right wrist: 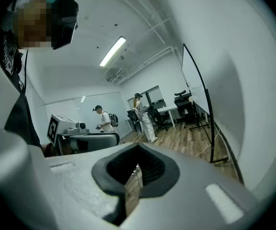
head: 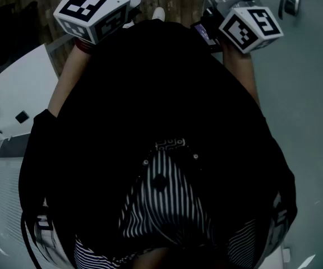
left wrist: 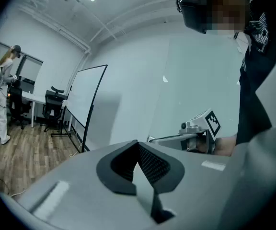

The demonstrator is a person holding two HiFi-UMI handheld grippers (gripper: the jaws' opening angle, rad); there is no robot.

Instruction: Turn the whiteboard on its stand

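Holding two grippers up before my chest.
Left gripper (left wrist: 138, 146): jaws closed together, gripping nothing.
Right gripper (right wrist: 137, 153): jaws closed, gripping nothing.
Whiteboard (left wrist: 86, 104): upright on its stand on the wood floor, against the pale wall, well apart from both jaw pairs. It lies beyond and left of my left jaws, and beyond and right of my right jaws.
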